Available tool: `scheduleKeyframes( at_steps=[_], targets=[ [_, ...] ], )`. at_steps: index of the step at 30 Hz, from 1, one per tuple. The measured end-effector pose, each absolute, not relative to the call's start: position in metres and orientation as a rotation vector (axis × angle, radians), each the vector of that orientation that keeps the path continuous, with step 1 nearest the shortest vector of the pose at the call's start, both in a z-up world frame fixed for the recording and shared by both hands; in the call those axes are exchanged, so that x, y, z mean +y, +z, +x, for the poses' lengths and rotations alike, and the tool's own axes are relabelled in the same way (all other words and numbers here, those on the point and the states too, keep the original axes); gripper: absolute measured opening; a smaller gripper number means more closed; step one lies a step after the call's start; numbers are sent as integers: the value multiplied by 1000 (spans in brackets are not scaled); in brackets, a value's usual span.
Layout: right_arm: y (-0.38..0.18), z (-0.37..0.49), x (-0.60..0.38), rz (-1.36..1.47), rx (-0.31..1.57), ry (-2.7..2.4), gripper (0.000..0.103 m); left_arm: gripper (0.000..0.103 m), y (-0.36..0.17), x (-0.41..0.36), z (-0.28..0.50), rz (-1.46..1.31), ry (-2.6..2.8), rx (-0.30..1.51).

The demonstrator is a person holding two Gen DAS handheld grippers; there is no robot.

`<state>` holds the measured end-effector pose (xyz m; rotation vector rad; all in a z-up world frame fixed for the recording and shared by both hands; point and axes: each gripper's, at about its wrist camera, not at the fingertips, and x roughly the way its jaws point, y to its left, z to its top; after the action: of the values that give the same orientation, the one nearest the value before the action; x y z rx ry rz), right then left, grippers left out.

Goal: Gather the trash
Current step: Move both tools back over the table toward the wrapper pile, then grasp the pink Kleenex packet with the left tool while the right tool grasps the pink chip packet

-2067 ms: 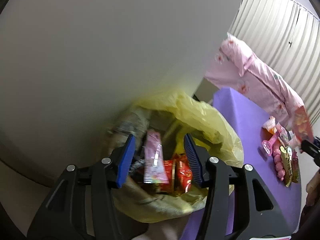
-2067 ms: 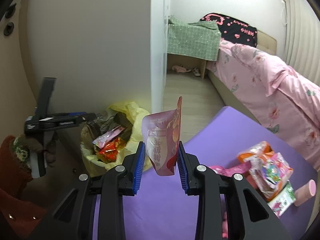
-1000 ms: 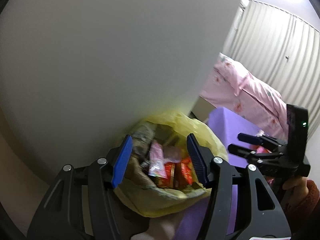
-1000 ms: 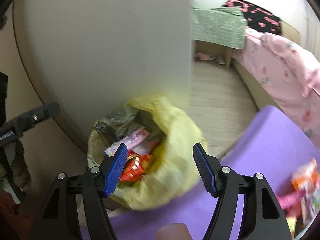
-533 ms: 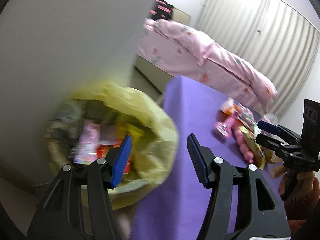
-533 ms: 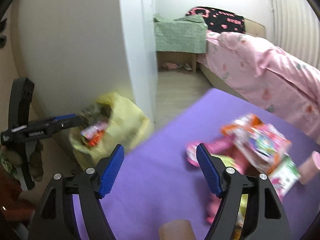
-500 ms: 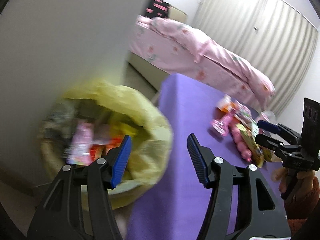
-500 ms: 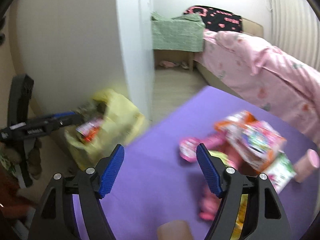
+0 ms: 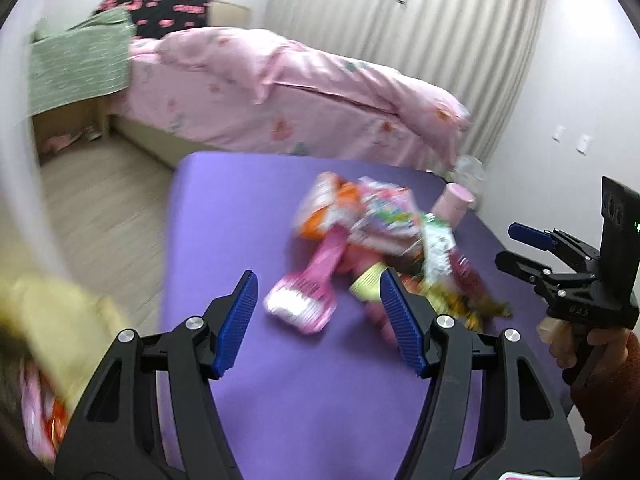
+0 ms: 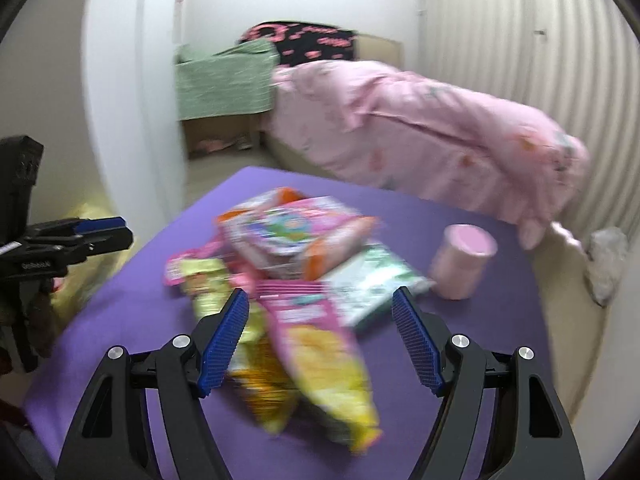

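Nearest the right camera, the right gripper (image 10: 320, 336) stood wide open with nothing between its jaws, aimed down at a pink-and-yellow packet (image 10: 320, 344) lying on the purple table (image 10: 460, 360). The left gripper (image 9: 318, 322) was empty too, its jaws opening, with a pink brush-shaped toy pack (image 9: 308, 292) lying on the table in line with the gap between them.

Just beyond lay the rest of the trash: a loose heap of overlapping snack wrappers (image 10: 296, 236) near the middle of the table, and a pink cup (image 10: 464, 260) on its side just beside them. The yellow trash bag (image 9: 52, 320) sat off the table's edge, low at the left.

The likely trouble was the overlap. Closing on one packet could catch a neighbour's edge and drag it along, or the thin foil could slip out on the way to the bag. The cup looked ready to roll if nudged. Both grippers were aimed at the same heap, so they could crowd each other.

Farther off were a bed with a pink quilt (image 9: 280, 92) and a curtain (image 9: 400, 20).
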<state>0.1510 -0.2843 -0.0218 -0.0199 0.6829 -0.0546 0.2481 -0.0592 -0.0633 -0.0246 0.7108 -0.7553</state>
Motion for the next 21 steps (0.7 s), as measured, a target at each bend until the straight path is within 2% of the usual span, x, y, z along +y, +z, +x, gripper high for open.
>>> scheduleKeyframes(
  at_steps=[8, 13, 15, 17, 19, 21],
  targets=[
    [-33, 149, -340, 61, 708, -265, 70, 60, -63, -187, 312, 106, -834, 803],
    [-49, 145, -358, 116, 738, -261, 70, 60, -83, -230, 344, 145, -776, 931],
    [-55, 143, -362, 138, 748, -254, 70, 52, -89, -234, 347, 135, -775, 962],
    [-59, 143, -366, 158, 753, -238, 70, 25, -89, -234, 343, 131, -799, 954],
    [-61, 142, -368, 160, 756, -233, 70, 12, -85, -226, 336, 136, -792, 932],
    [-62, 141, -367, 161, 759, -228, 70, 10, -74, -212, 329, 86, -807, 915]
  ],
)
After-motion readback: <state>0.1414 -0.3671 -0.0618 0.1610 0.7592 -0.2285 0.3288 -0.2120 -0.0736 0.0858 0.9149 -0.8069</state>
